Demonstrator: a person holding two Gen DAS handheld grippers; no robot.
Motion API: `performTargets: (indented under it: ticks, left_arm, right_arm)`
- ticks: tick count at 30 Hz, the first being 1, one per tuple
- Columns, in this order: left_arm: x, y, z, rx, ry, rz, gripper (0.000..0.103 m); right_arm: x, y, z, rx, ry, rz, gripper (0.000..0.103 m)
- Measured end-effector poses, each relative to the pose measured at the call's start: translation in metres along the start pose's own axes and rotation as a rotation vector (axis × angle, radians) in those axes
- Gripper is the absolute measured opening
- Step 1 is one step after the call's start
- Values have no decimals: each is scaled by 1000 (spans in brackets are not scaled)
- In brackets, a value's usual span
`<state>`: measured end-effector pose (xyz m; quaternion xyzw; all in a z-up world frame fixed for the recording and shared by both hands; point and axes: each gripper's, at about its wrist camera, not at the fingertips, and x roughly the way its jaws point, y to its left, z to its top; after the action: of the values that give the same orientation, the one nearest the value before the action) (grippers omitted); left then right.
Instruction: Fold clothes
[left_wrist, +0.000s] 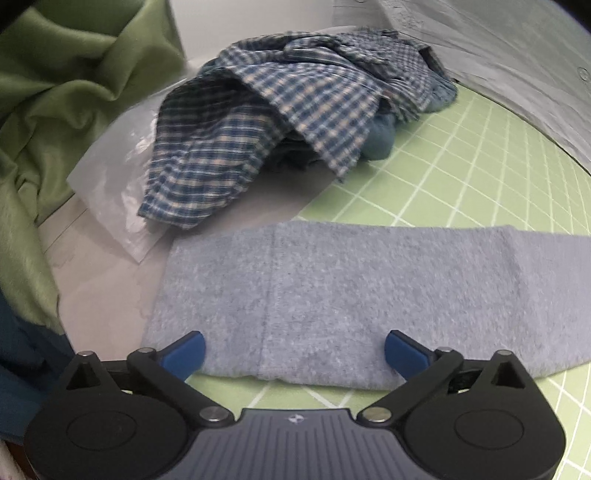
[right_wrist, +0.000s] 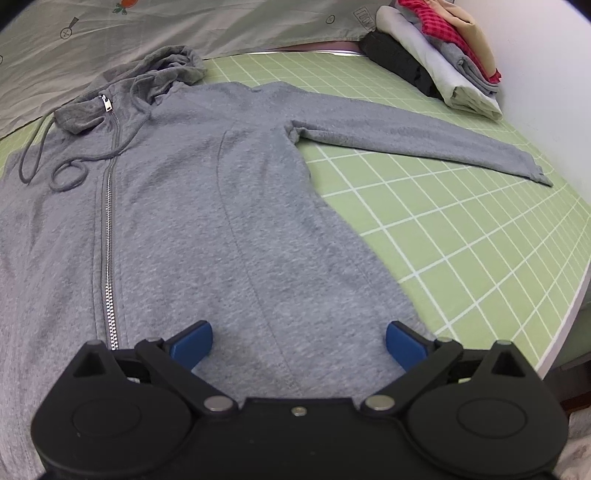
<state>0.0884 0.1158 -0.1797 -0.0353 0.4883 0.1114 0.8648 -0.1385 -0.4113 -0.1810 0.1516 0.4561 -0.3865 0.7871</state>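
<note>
A grey zip-up hoodie (right_wrist: 177, 206) lies spread front-up on the green grid mat (right_wrist: 461, 236) that covers the surface, its silver zipper (right_wrist: 108, 236) closed and running from the collar down toward 7 o'clock in the right wrist view. The hood (right_wrist: 162, 70) is bunched at 11 o'clock, with the grey drawstring (right_wrist: 70, 173) looped loosely over the chest beside the zipper. One sleeve (right_wrist: 417, 140) stretches flat across the mat toward 2 o'clock, its cuff lying well apart from the body of the garment. The right tongs (right_wrist: 299, 341) stand wide apart above the lower hem area, blue fingertips (right_wrist: 192, 341) just over the fabric and holding nothing. A stack of folded clothes (right_wrist: 439, 59) in black, grey, red and tan sits at 1 o'clock near the wall. In the left wrist view, the hoodie's other sleeve (left_wrist: 369, 295) lies flat across the middle, partly on the mat and partly on the pale surface (left_wrist: 107, 295). The left tongs (left_wrist: 293, 350) are also spread wide, empty, at the near edge of that sleeve. Beyond it, at 12 o'clock, a crumpled blue plaid shirt (left_wrist: 280, 110) is heaped over a clear plastic bag (left_wrist: 114, 192), and a green blanket (left_wrist: 62, 92) hangs at 10 o'clock.
</note>
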Motion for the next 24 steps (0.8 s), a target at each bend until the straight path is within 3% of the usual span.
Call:
performTargets:
  ticks: [3, 5, 7, 9, 12, 17, 24]
  left_arm:
    - [-2, -2, 0, 8, -15, -17, 96]
    - [-6, -5, 1, 26, -38, -32, 77]
    - [-10, -10, 3, 35, -46, -32, 45]
    - [-12, -18, 6, 50, -41, -33, 26]
    - [-15, -33, 8, 71, -33, -45, 21]
    - [-35, -70, 12, 60, -46, -137, 19]
    - [-73, -193, 17, 135, -98, -286, 19]
  right_arm:
    - [0, 0, 2, -15, 9, 1, 102]
    - [0, -1, 3, -30, 14, 5, 102]
    - [0, -3, 3, -24, 20, 9, 102]
    - [0, -5, 4, -19, 24, 18, 102]
    - [0, -8, 6, -24, 24, 35, 100]
    - [-7, -24, 20, -8, -18, 67, 99]
    - [-6, -71, 48, 4, -69, 58, 99]
